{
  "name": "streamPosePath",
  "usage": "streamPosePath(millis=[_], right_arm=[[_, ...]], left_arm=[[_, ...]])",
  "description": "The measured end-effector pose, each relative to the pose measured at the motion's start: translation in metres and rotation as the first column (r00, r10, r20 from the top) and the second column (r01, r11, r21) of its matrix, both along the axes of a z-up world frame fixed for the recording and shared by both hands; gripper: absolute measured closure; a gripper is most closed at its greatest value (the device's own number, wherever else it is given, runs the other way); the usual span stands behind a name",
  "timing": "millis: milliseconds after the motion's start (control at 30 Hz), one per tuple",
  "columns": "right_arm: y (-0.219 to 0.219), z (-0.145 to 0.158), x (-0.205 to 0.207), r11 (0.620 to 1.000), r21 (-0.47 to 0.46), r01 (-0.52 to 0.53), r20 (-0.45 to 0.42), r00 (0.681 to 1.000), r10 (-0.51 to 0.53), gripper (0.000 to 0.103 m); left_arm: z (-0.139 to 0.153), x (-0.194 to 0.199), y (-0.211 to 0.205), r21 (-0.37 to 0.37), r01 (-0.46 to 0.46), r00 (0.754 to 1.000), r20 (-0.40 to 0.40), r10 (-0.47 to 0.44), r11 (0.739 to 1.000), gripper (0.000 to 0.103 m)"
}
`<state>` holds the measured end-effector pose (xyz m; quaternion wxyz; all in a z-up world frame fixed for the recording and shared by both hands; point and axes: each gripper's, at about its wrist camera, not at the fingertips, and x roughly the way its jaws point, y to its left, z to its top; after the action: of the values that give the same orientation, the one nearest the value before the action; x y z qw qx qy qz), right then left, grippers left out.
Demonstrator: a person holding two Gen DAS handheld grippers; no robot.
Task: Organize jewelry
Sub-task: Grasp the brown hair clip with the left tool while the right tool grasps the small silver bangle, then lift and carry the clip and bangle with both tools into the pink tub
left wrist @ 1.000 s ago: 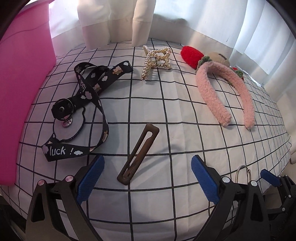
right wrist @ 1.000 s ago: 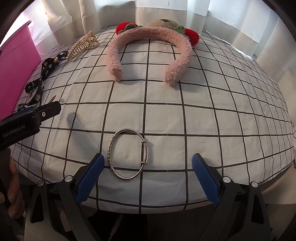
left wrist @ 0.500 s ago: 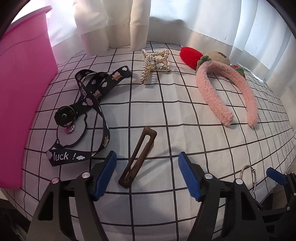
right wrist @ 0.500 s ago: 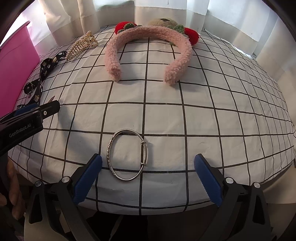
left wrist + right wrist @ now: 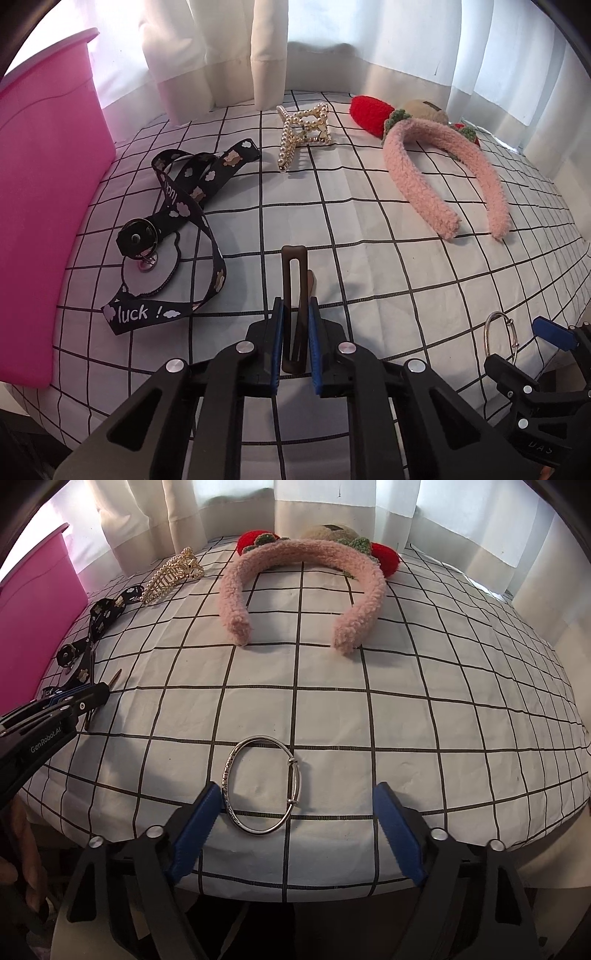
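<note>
My left gripper (image 5: 295, 308) has its jaws closing on a brown hair clip (image 5: 294, 273); both blue pads press its sides and the clip points away along the fingers over the checked cloth. In the right wrist view my right gripper (image 5: 297, 788) stands over a silver bangle (image 5: 258, 829) that lies flat near the table's front edge. Its jaws are closing with the bangle between them. The left pad (image 5: 199, 819) is right at the bangle's rim, and the right pad (image 5: 395, 830) is still well apart from it.
A pink bin (image 5: 48, 184) stands at the left edge. A black lanyard (image 5: 184, 206), a pearl claw clip (image 5: 303, 129) and a fluffy pink headband (image 5: 417, 184) lie further back on the checked tablecloth (image 5: 443, 701). White curtains hang behind.
The left jaws came together onto the brown clip, which now lines up straight between the pads. The right jaws narrowed around the bangle, which has not moved.
</note>
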<state>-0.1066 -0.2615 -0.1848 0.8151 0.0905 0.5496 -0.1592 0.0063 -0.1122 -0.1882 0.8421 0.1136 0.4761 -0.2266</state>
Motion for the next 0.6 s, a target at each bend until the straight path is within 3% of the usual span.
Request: streamPosePath(millis=[33,67,600], right_arm=[[0.0,0.002,0.0,1.0,-0.003,-0.003,0.007,1.0,0.003,0.048],[0.0,0.004,0.0,1.0,-0.005,-0.002,0.011,1.0,0.002,0.063],[-0.002,0.016,0.0,1.0,0.017,-0.003,0.05,0.999,0.002,0.064]], left_arm=[[0.0,0.0,0.001,-0.004,-0.002,1.0,-0.002,0.002,1.0,0.09],[0.0,0.0,0.002,-0.01,-0.004,1.0,-0.006,0.004,1.0,0.09],[0.021,0.0,0.007,-0.048,-0.024,1.0,0.016,0.025,0.999,0.091]])
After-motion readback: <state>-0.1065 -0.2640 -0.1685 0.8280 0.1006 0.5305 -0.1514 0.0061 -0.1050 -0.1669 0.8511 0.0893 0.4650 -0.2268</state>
